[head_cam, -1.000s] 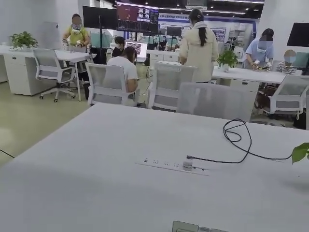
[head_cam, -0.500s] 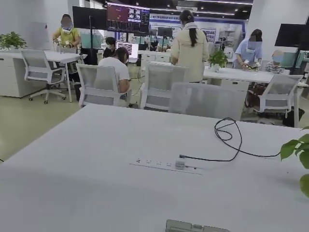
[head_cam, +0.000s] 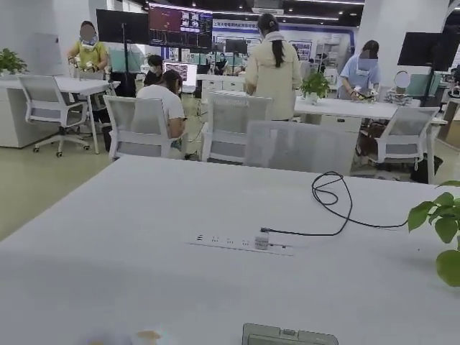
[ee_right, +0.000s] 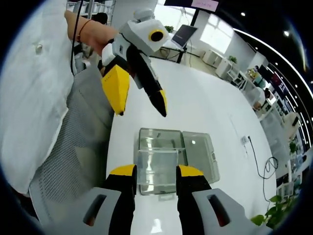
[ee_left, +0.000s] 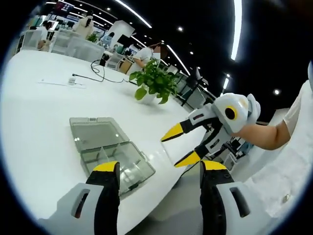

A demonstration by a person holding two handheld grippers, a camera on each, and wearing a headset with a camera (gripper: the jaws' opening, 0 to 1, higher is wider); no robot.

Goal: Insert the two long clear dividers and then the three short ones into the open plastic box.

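Observation:
The clear plastic box lies open near the table's edge, its lid flat behind it, and faint partition lines show inside. In the right gripper view the box lies just ahead of my right gripper, which is shut on a clear divider held upright between its jaws. My left gripper is open with nothing between its jaws. It hovers off the table's edge, facing the right gripper. The left gripper hangs above the box in the right gripper view. The box's top edge peeks into the head view.
A potted plant stands behind the box near the table's right side, and its leaves show in the head view. A power strip and a black cable lie mid-table. A grey mesh chair sits at the table's near edge.
The head camera has turned right and a little down, so the box's edge and the plant show more. Nothing on the table has moved.

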